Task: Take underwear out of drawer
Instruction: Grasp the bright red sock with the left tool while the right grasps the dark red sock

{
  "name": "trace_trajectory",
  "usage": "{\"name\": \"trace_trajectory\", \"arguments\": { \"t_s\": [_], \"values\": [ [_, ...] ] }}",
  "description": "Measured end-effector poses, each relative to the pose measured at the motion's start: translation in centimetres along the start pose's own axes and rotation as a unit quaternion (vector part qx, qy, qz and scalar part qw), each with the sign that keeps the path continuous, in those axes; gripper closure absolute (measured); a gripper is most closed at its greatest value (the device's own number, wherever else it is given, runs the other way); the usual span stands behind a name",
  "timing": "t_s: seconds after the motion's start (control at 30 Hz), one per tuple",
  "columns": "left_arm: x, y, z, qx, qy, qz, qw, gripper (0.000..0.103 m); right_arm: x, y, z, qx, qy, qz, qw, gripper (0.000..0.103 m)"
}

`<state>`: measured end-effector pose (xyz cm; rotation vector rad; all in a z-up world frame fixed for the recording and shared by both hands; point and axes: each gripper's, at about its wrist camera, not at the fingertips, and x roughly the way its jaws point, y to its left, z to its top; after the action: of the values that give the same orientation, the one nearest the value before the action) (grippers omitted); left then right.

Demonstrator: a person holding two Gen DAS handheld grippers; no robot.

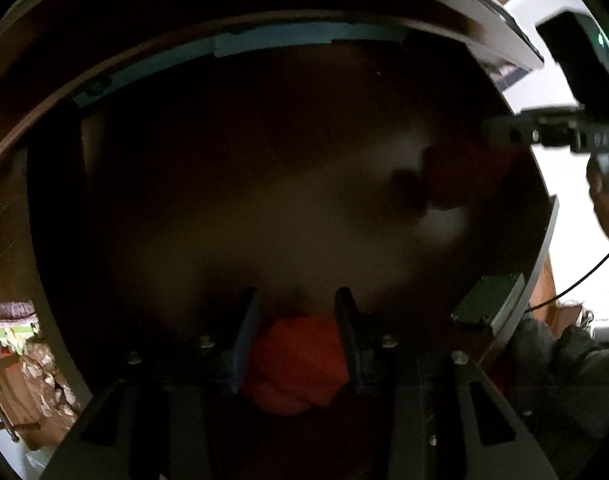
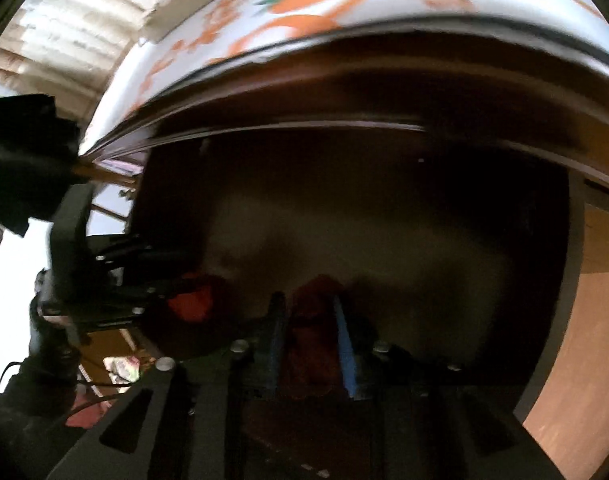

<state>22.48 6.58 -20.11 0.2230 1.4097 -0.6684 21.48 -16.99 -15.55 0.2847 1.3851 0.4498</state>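
Both grippers reach into a dark open drawer (image 1: 536,248). My left gripper (image 1: 296,312) is shut on a bunch of red-orange underwear (image 1: 296,360) held between its fingers. My right gripper (image 2: 308,312) is shut on a darker red part of the cloth (image 2: 312,340). In the right wrist view the left gripper (image 2: 160,292) shows at the left with red cloth (image 2: 192,300) in it. In the left wrist view the right gripper (image 1: 504,132) enters from the right, above a dim red patch (image 1: 456,176). The drawer's pale floor (image 1: 304,232) is blurred.
A cloth with orange fruit prints (image 2: 324,0) covers the top above the drawer. A brown wooden panel (image 2: 576,340) stands at the right. Patterned fabrics (image 1: 20,344) hang at the lower left outside. A green card (image 1: 488,300) lies at the drawer's right edge.
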Motion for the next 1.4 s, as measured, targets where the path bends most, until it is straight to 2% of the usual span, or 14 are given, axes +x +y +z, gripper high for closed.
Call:
{"name": "trace_trajectory", "arguments": {
  "t_s": [0.1, 0.17, 0.27, 0.4, 0.47, 0.6, 0.83, 0.9, 0.93, 1.03, 1.17, 1.23, 1.33, 1.4],
  "values": [
    [-0.5, 0.0, -0.2, -0.002, -0.008, 0.009, 0.9999, 0.063, 0.5, 0.2, -0.7, 0.000, -0.009, -0.006, 1.000, 0.051],
    [-1.2, 0.3, -0.5, 0.000, -0.011, 0.012, 0.9999, 0.060, 0.4, 0.2, -0.9, -0.002, -0.016, -0.009, 1.000, 0.046],
    [-1.8, 0.5, -1.0, 0.004, -0.007, 0.021, 0.9998, 0.046, 0.9, 1.1, -1.0, -0.020, -0.013, -0.027, 0.999, 0.046],
    [-2.6, 0.7, -1.5, 0.016, 0.001, 0.043, 0.9990, 0.043, 0.3, -1.0, 1.5, -0.056, -0.014, -0.072, 0.996, 0.046],
    [-2.7, 0.7, -1.8, 0.021, 0.006, 0.048, 0.9986, 0.034, 1.7, 0.3, 1.8, -0.093, -0.004, -0.097, 0.991, 0.046],
    [-1.7, -0.9, -2.3, 0.032, 0.024, 0.060, 0.9974, 0.033, 3.7, 0.1, 2.5, -0.134, 0.020, -0.134, 0.982, 0.046],
    [0.0, -1.6, -2.1, 0.057, 0.057, 0.056, 0.9952, 0.032, 5.1, 0.4, 3.7, -0.144, 0.015, -0.146, 0.979, 0.046],
    [0.1, -1.7, -2.3, 0.064, 0.062, 0.050, 0.9948, 0.032, 5.3, 0.4, 3.7, -0.148, 0.017, -0.160, 0.976, 0.057],
    [0.3, -1.8, -2.3, 0.066, 0.066, 0.044, 0.9946, 0.027, 5.5, 0.3, 3.6, -0.149, 0.019, -0.167, 0.974, 0.058],
    [1.0, -2.4, -2.2, 0.081, 0.079, 0.040, 0.9928, 0.022, 4.9, 0.0, 3.5, -0.134, 0.012, -0.148, 0.980, 0.063],
    [1.7, -2.7, -1.2, 0.088, 0.087, 0.039, 0.9916, 0.017, 3.3, 0.2, 3.2, -0.126, -0.019, -0.114, 0.985, 0.079],
    [2.0, -2.7, -1.0, 0.086, 0.090, 0.050, 0.9909, 0.018, 2.4, 0.2, 2.9, -0.122, -0.037, -0.085, 0.988, 0.079],
    [2.4, -2.8, -0.8, 0.087, 0.103, 0.074, 0.9881, 0.025, 1.2, 0.3, 2.1, -0.113, -0.060, -0.054, 0.990, 0.079],
    [2.3, -2.6, -0.6, 0.088, 0.106, 0.078, 0.9875, 0.046, 0.7, -0.1, 1.7, -0.107, -0.071, -0.040, 0.991, 0.079]
  ]
}}
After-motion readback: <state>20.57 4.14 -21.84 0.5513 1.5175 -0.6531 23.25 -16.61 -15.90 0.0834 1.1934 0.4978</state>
